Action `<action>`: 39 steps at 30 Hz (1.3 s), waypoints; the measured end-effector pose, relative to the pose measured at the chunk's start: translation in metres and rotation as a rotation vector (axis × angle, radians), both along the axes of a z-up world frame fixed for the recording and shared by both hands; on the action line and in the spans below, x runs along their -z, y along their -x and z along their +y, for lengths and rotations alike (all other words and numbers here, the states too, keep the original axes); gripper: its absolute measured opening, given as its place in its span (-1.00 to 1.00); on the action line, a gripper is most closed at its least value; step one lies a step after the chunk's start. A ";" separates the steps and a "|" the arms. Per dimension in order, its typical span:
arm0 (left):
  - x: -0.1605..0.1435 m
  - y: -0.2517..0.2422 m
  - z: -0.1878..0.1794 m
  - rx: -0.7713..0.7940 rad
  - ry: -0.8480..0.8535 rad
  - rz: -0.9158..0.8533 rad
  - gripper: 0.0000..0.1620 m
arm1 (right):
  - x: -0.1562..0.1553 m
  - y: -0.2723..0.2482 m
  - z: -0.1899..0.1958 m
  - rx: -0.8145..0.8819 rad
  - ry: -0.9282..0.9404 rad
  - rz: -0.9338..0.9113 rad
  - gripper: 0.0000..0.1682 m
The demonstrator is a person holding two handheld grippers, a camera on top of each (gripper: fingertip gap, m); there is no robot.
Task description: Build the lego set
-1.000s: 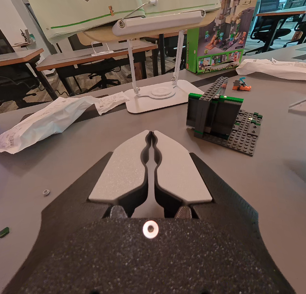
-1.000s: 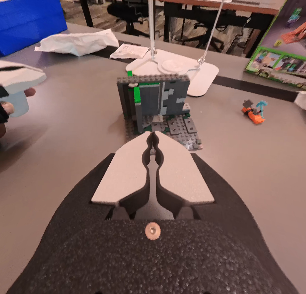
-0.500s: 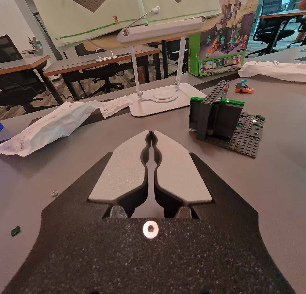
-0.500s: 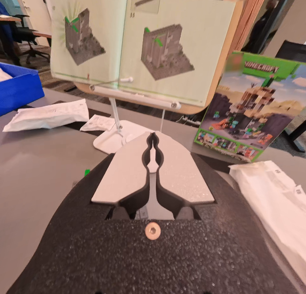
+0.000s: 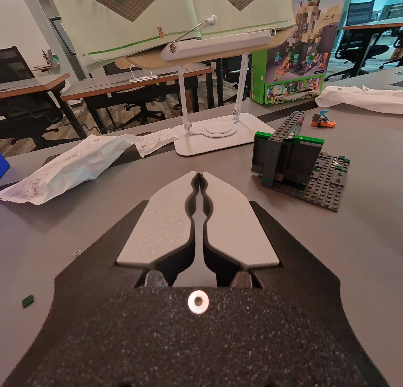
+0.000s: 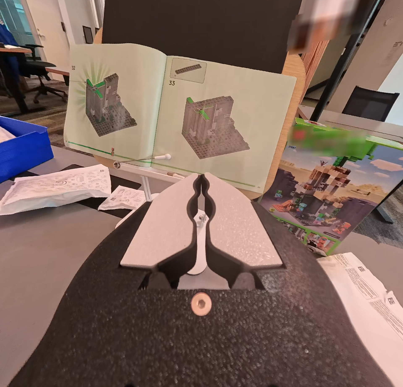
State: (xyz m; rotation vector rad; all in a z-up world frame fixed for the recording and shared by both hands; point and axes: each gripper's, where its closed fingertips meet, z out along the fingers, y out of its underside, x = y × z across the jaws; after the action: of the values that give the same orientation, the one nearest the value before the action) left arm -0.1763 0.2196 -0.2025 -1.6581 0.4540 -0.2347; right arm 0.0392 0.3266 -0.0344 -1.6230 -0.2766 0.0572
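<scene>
The part-built lego model, a dark grey wall with green trim on a dark studded baseplate, stands on the grey table to the right of my left gripper. That gripper is shut and empty, low over the table. My right gripper is shut and empty, raised and pointing at the open instruction booklet on its white stand. The model is hidden in the right wrist view. A small orange and blue lego figure lies beyond the model.
White paper bags lie at left and far right. The green lego box stands behind the stand. A blue bin is at left. A tiny grey stud and a dark green tile lie loose near my left gripper. One gripper's finger ends stand about 30 cm off the other's. Measured from the fingertips, the tiny grey stud is 20 cm or so from the left gripper and 45 cm from the right.
My right gripper has tilted up from the model to face the booklet and box. My left gripper has lifted and tilted back slightly, showing more of the booklet. Both stayed shut.
</scene>
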 end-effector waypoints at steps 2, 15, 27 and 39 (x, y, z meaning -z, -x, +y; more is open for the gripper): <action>0.000 -0.001 -0.001 0.009 -0.001 -0.002 -1.00 | 0.001 0.000 0.001 -0.004 -0.003 -0.001 -1.00; -0.074 -0.038 0.043 0.096 -0.082 0.047 -0.90 | 0.023 -0.014 0.014 -0.083 -0.016 -0.048 -0.88; -0.122 -0.102 0.171 0.235 -0.080 0.485 -0.69 | 0.064 -0.047 0.037 -0.139 0.038 -0.188 -0.80; -0.091 -0.113 0.224 0.211 -0.023 0.795 -0.97 | 0.062 -0.057 0.066 -0.207 0.029 -0.303 -0.80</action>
State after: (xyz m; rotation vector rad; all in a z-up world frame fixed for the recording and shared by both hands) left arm -0.0636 0.4436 -0.1111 -1.6358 1.2229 0.2960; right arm 0.0961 0.3924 -0.0963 -1.6258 -0.6796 -0.0278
